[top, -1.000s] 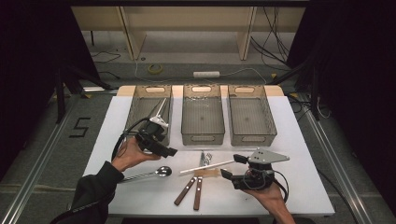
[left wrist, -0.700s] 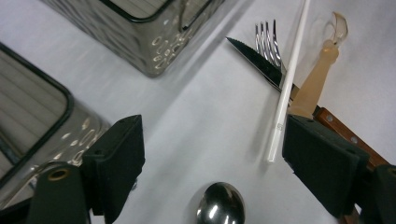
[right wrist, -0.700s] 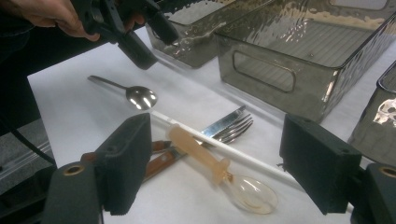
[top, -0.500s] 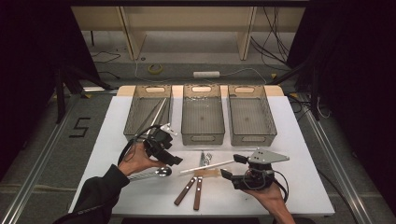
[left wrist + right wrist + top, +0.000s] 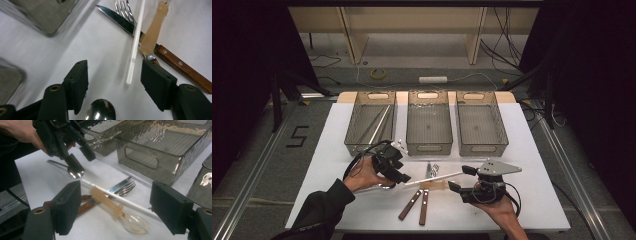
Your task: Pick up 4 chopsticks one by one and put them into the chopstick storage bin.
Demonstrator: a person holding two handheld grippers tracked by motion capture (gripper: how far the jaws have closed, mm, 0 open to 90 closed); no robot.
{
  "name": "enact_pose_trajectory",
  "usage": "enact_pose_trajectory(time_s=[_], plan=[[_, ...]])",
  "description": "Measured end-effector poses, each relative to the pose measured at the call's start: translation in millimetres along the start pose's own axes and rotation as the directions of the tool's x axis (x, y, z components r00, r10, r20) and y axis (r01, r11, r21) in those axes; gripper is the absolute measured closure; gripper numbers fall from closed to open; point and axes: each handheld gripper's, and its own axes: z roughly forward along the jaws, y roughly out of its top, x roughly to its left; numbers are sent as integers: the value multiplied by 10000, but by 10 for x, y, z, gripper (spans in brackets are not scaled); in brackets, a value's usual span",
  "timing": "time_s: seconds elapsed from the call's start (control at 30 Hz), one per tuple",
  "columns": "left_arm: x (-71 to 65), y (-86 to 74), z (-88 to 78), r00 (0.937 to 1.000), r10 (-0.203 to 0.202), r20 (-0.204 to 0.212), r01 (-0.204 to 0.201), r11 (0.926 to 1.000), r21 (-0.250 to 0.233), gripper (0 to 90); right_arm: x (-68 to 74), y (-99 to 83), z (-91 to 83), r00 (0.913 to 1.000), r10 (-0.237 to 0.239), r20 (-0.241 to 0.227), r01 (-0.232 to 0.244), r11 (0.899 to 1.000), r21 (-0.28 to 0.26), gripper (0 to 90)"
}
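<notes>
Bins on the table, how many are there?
3, in a row at the table's far side: the left bin holds long thin utensils, the middle bin and the right bin look empty.

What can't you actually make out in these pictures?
- Metal spoon: left gripper view, the bottom edge cuts off the bowl; handle out of frame.
- Fork: right gripper view, handle hidden under the translucent plastic spoon.
- Long utensils in the left bin: high view, too small to identify.
- Knife handle: left gripper view, its end hidden behind the left gripper.
</notes>
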Motion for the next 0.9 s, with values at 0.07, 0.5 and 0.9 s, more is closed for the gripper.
enact_pose_trajectory(time_s=[0.07,0.5,0.9], plan=[[-24,2,29,10000,46,68,-46,10000,21,406,1,0,0,10000,4,3,-4,10000,3,263],[-108,6,176,9982,551,216,-559,9978,369,540,0,0,5,10000,14,-15,-14,10000,-5,263],[-181,24,302,9959,837,343,-858,9941,664,680,0,-1,9,10000,8,-24,-8,10000,10,263]])
